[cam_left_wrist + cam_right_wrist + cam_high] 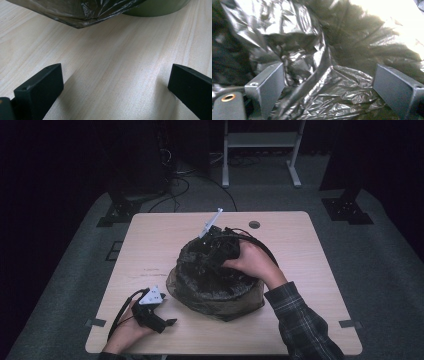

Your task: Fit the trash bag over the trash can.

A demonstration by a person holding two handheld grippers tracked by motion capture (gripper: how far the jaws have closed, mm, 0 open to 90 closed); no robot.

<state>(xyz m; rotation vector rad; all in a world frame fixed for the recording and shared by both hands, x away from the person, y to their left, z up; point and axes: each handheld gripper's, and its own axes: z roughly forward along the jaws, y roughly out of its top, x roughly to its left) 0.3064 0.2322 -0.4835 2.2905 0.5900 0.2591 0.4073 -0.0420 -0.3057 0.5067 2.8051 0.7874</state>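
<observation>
Landmark: the round dark-green bin lined with a crinkled black plastic bag [215, 285], standing mid-table on the pale wooden table [310, 265].

Nearest me, my left gripper [162, 317] rests on the table just in front and to the left of the bin. In the left gripper view its jaws stand wide apart over bare wood, gripping nothing; a hanging fold of bag [77, 15] and the bin's green wall [155, 8] lie just beyond them.

Farther in, my right gripper [215, 251] is down in the bin's mouth. In the right gripper view its jaws [329, 85] are spread wide with loose black film between them, not pinched.

Judgement: the step looks like seating or gathering the liner. To do it well, I'd close on a single fold near the rim rather than a thick bunch, and steady the bin with the left.

Room: open wood left, right and behind the bin; the near edge is close to the left gripper.
</observation>
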